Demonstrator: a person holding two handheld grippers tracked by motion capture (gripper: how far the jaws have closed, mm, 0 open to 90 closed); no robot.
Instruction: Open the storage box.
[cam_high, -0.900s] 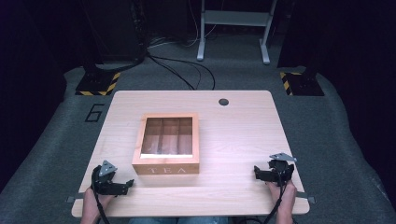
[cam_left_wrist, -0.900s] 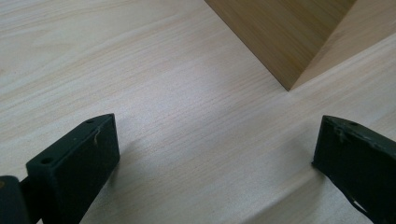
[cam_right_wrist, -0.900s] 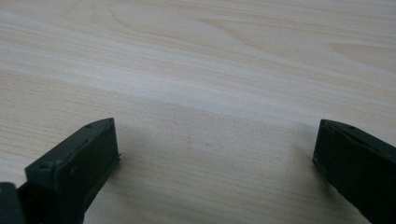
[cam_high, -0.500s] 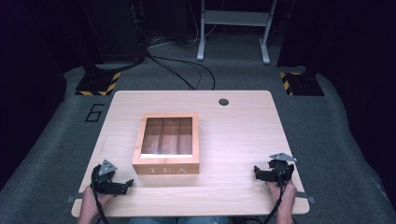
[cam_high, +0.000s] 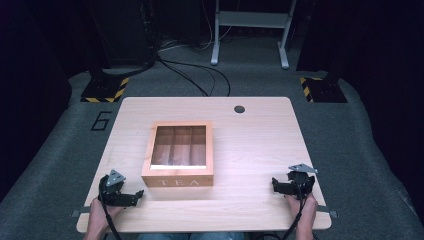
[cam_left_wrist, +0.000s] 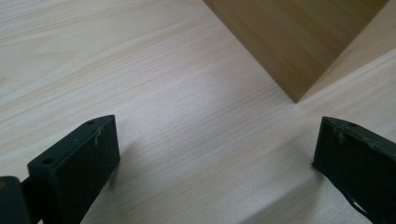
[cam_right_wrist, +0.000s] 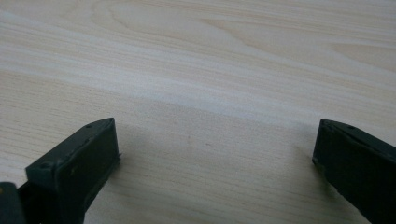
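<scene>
My left hand-held gripper (cam_high: 134, 197), jaws wide and empty, rests on the counter (cam_high: 250, 145) just beside the near-left corner of the wooden tea box (cam_high: 179, 155), far nearer it than my right hand-held gripper (cam_high: 278, 186), likewise wide and empty.

A pale wooden table (cam_high: 260, 150) with rounded corners and a small round dark hole (cam_high: 239, 109) near its far edge stands on a dark grey carpeted floor (cam_high: 370, 165). Black cables (cam_high: 192, 75) trail across the floor behind it. Two black bases with yellow-and-black hazard stripes (cam_high: 105, 90) flank a grey metal frame (cam_high: 250, 30). The surrounding room lies in darkness.
</scene>
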